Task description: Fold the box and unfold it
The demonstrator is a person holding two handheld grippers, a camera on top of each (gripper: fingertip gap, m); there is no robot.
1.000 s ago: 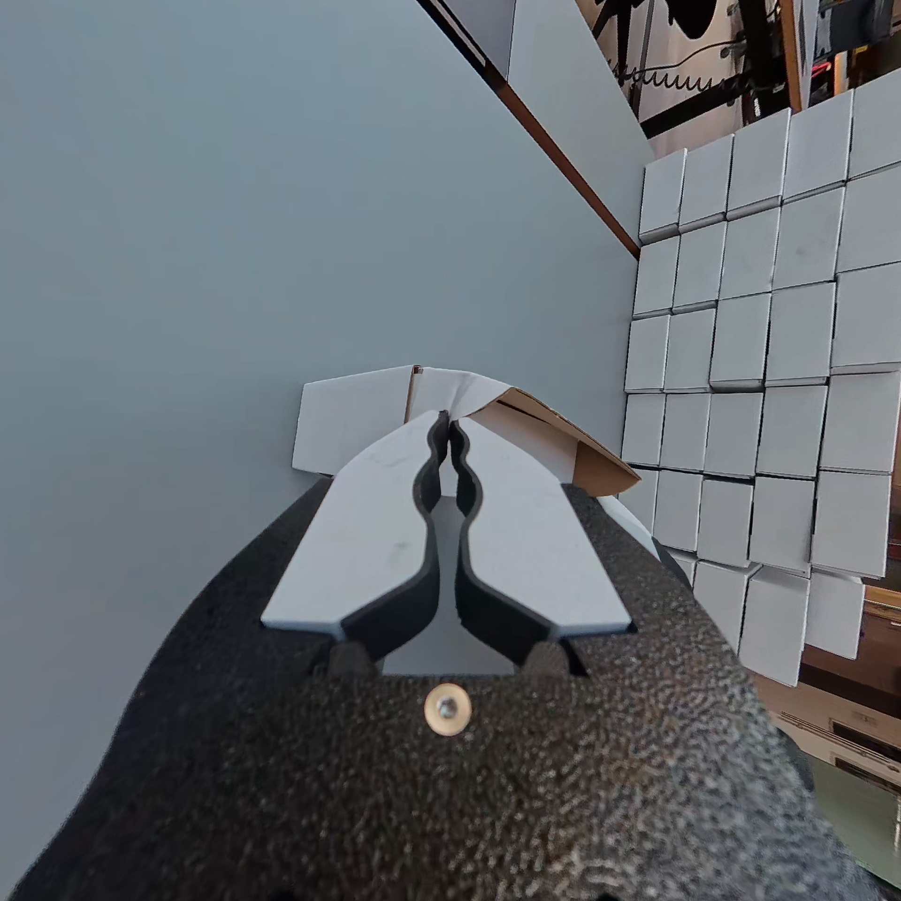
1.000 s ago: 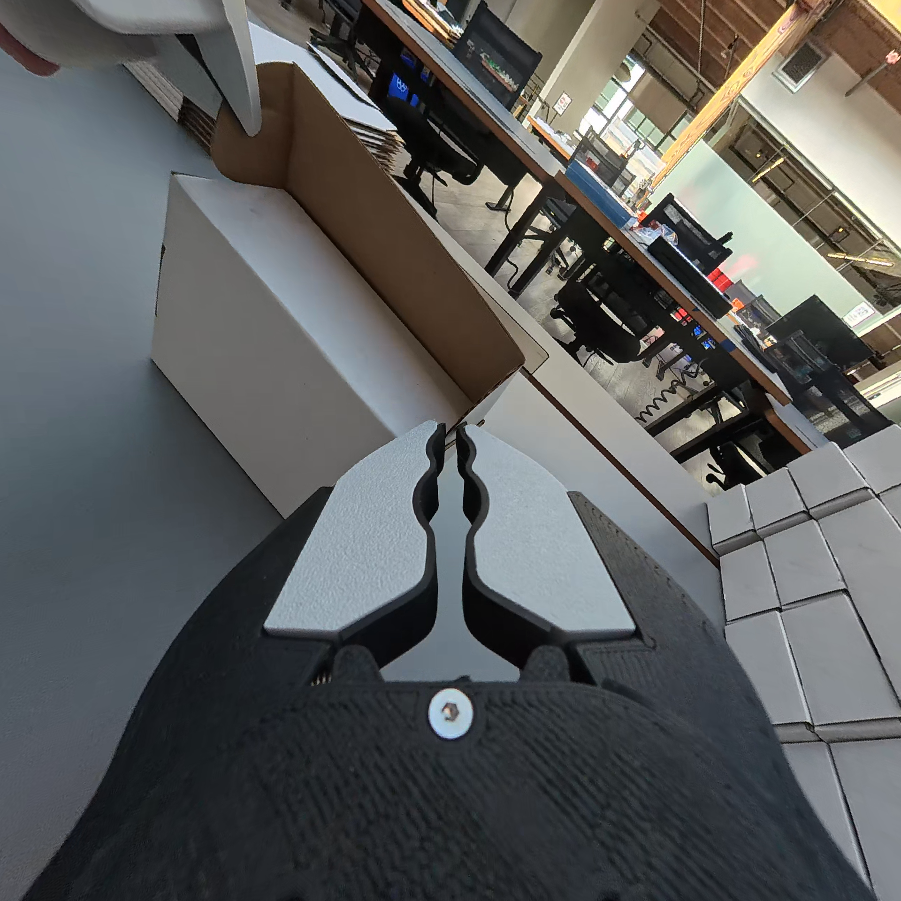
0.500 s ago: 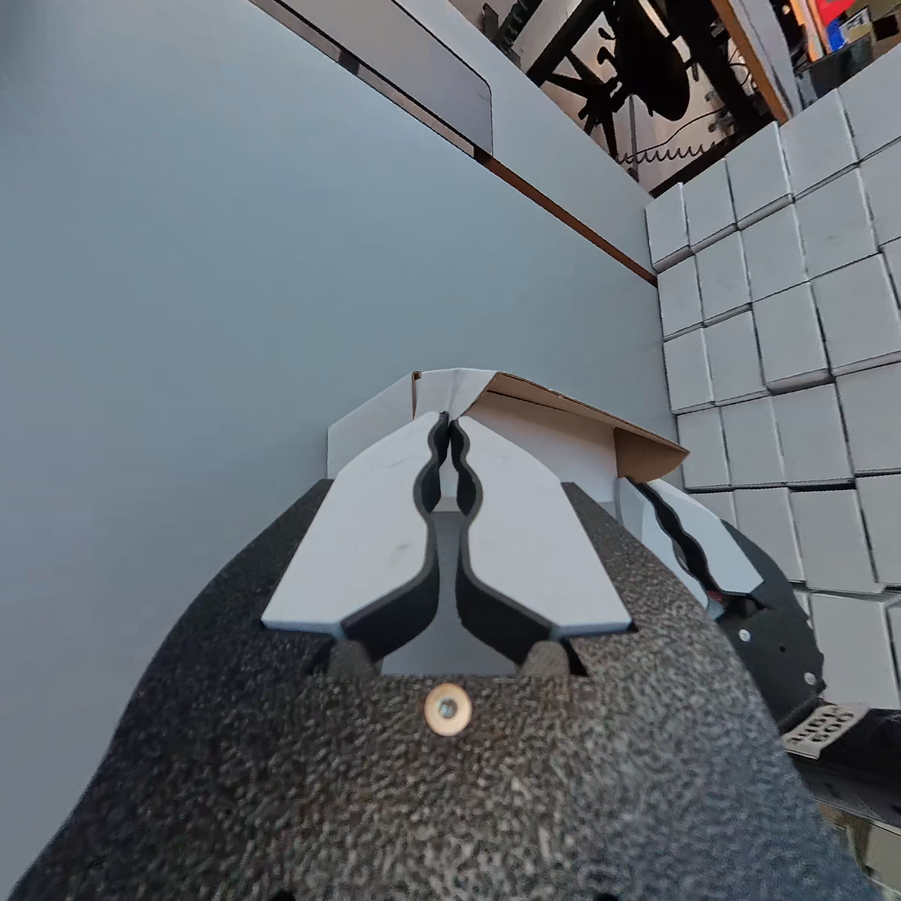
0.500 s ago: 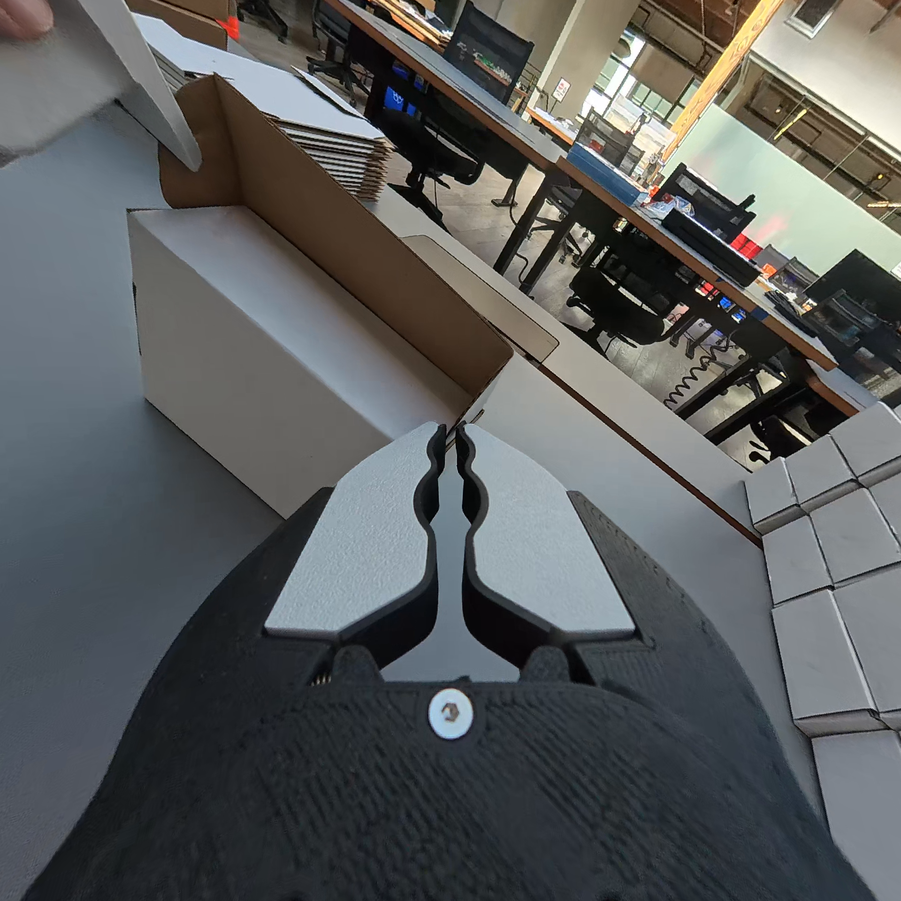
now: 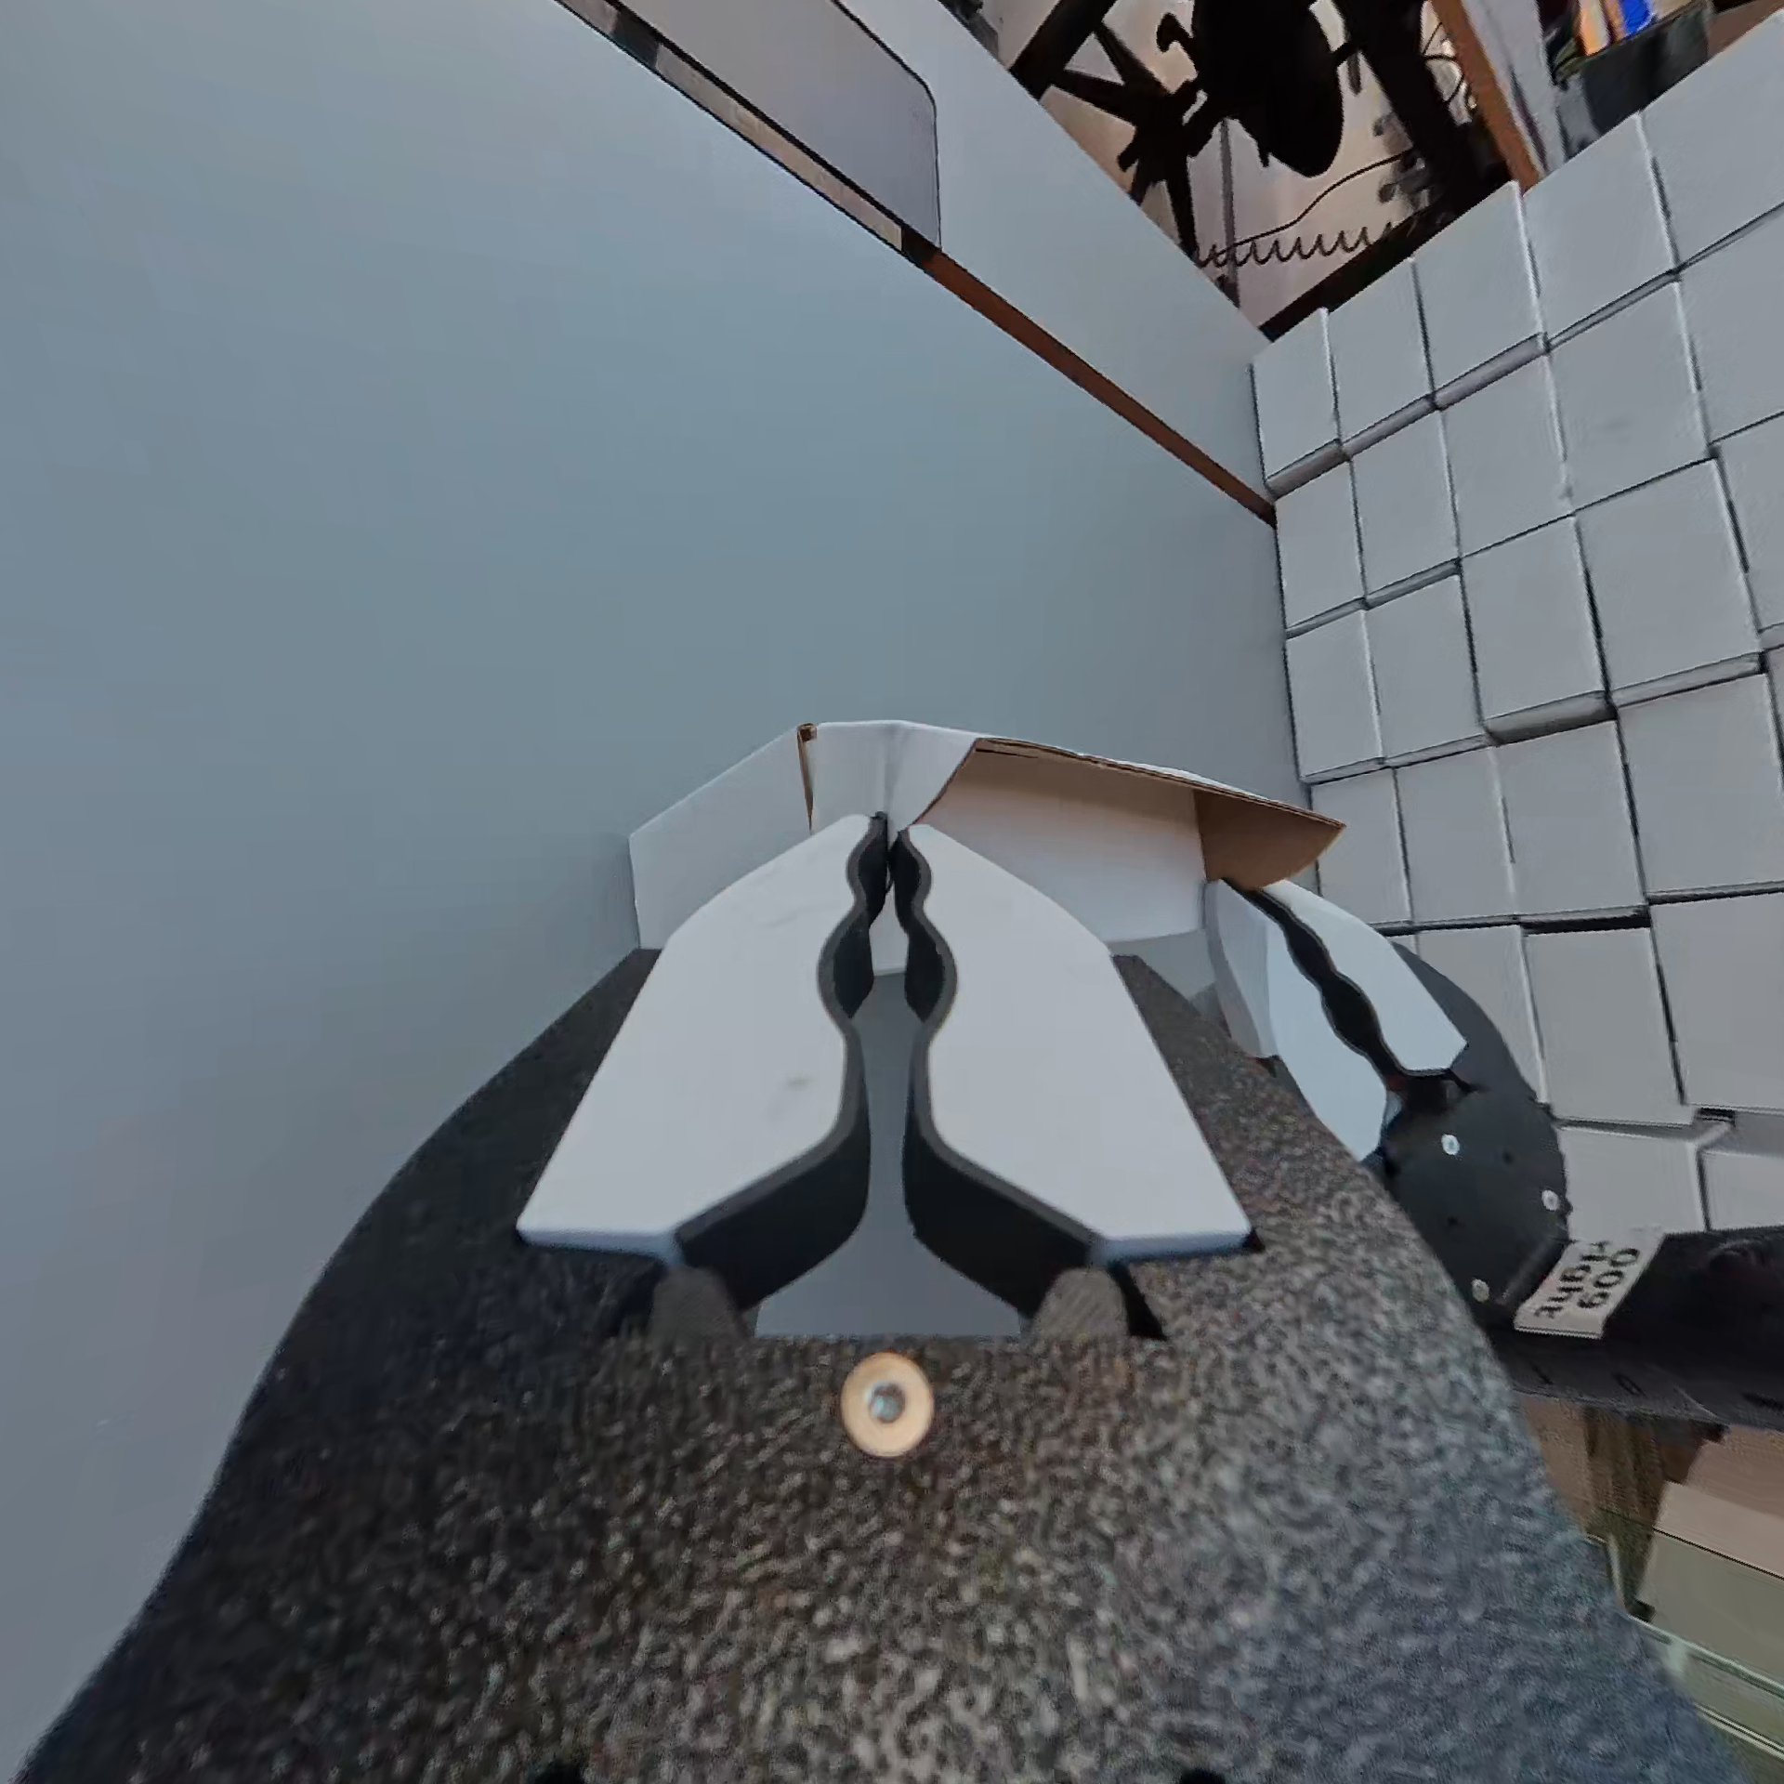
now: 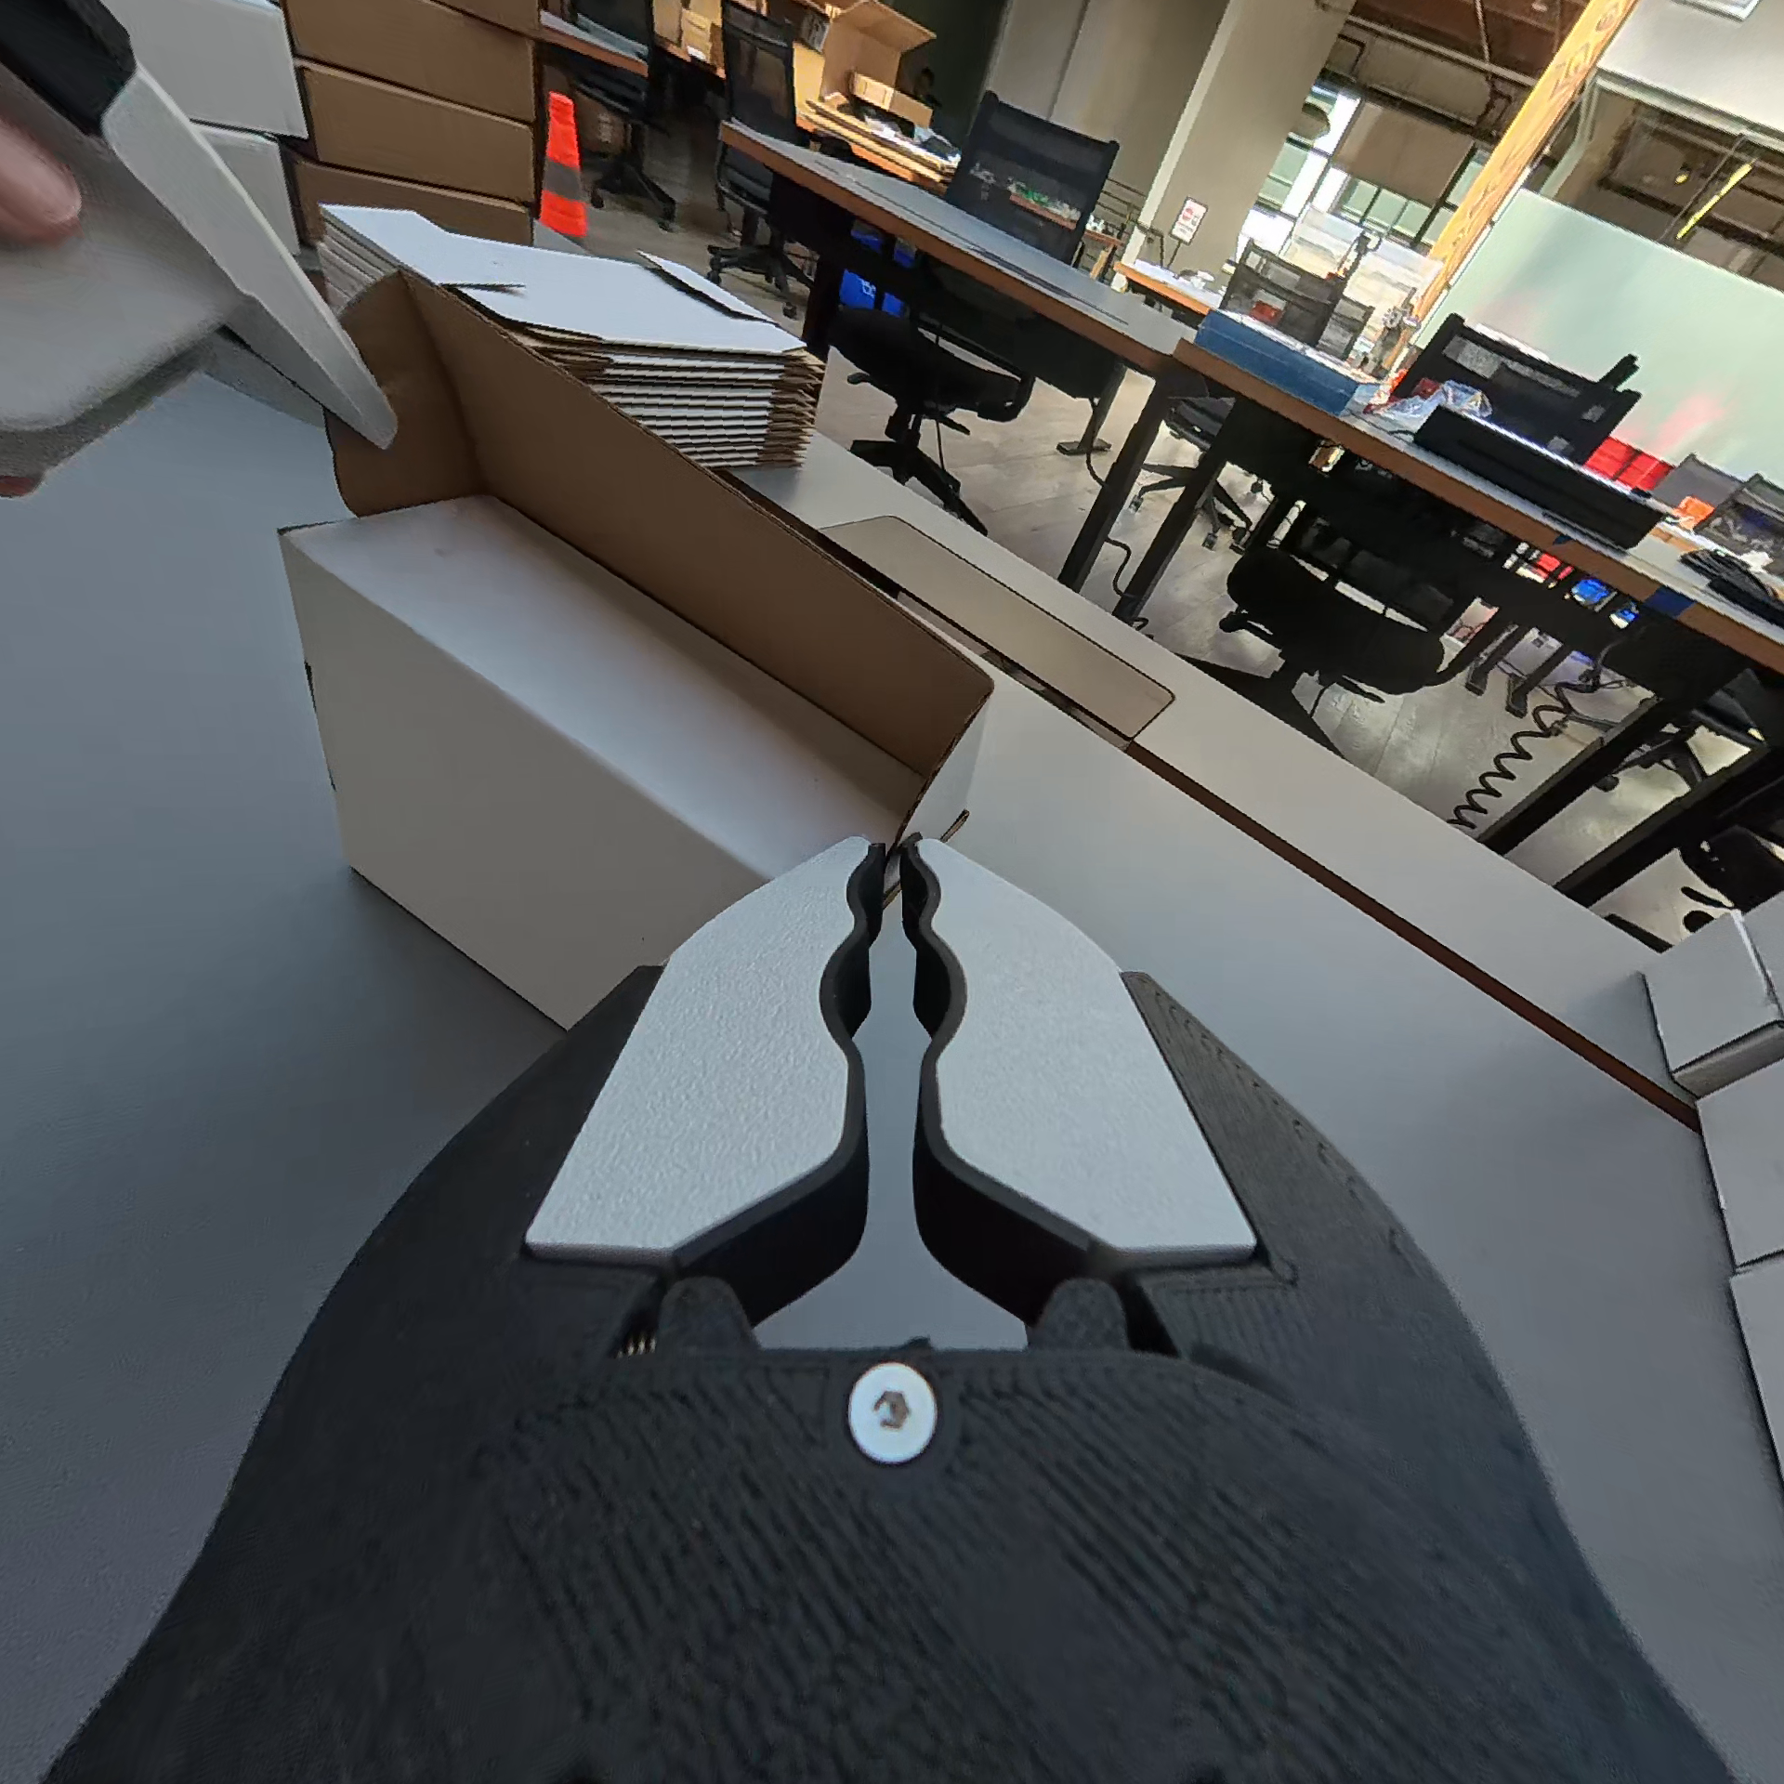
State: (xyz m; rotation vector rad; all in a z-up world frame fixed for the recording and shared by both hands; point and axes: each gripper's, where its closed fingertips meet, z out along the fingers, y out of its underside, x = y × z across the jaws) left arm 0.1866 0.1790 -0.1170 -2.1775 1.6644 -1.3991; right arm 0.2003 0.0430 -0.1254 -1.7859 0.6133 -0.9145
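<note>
A white cardboard box (image 6: 541,695) with a brown inside lies on the grey table (image 6: 145,917), its long lid flap (image 6: 695,570) standing up. My right gripper (image 6: 893,854) is shut on the thin flap edge at the box's near right corner. My left gripper (image 5: 888,840) is shut on a creased white flap at the other end of the box (image 5: 1062,850). The left gripper also shows at the top left of the right wrist view (image 6: 241,290), held by a hand. The right gripper shows in the left wrist view (image 5: 1332,975), beside the box.
Several small white boxes (image 5: 1545,579) are stacked at the table's right side. A pile of flat cardboard blanks (image 6: 656,357) and brown cartons (image 6: 415,125) lie behind the box. Desks, office chairs (image 6: 927,376) and an orange cone (image 6: 563,164) stand beyond the table edge.
Both grippers stay shut on the box's ends. Both views have tilted, and the right gripper has come into the left wrist view beside the box.
</note>
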